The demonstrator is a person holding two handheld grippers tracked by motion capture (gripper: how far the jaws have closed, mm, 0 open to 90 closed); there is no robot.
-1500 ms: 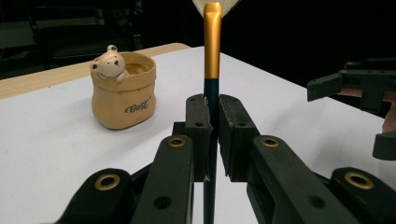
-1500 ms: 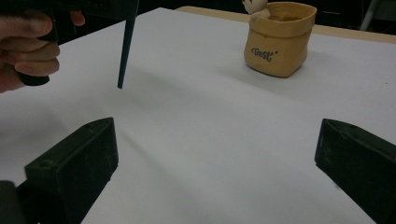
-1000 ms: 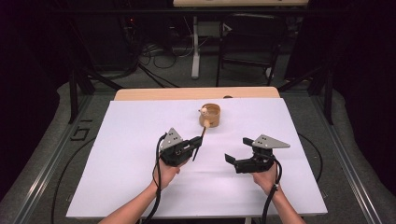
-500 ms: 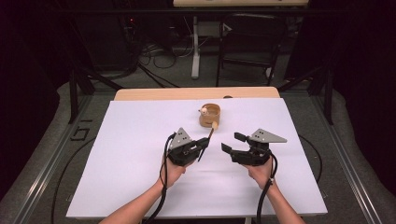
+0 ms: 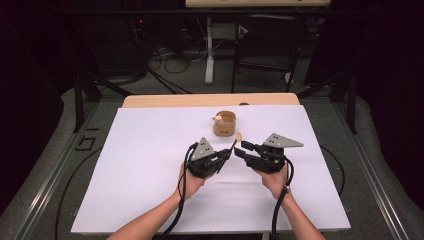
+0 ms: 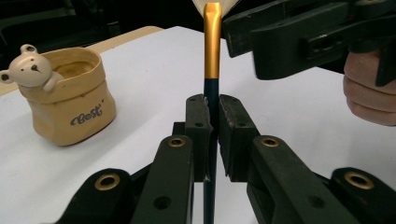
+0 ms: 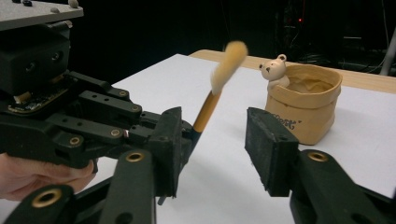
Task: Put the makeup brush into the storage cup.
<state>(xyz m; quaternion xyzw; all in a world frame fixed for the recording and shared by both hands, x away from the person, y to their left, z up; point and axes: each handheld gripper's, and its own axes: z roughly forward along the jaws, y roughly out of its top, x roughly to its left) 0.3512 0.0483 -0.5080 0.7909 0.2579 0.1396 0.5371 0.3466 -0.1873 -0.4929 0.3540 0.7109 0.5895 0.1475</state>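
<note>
My left gripper (image 6: 211, 105) is shut on a makeup brush (image 6: 212, 51) with a dark blue handle, gold ferrule and pale bristles (image 7: 228, 60). The brush points up and away toward a tan pouch-shaped cup (image 5: 224, 123) with a small bear figure (image 6: 30, 70) on its rim. My right gripper (image 7: 212, 126) is open, its jaws on either side of the brush's ferrule without touching it. In the high view the left gripper (image 5: 227, 154) and right gripper (image 5: 243, 149) meet tip to tip at mid-table, just in front of the cup.
A white sheet (image 5: 150, 165) covers the table, with a wooden edge (image 5: 175, 101) at the back. Cables trail from both grippers toward the front edge. Dark stands and chairs lie beyond the table.
Both grippers have moved inward and slightly forward. The left has carried the brush rightward, and the right has closed in from the right until its open jaws flank the brush.
</note>
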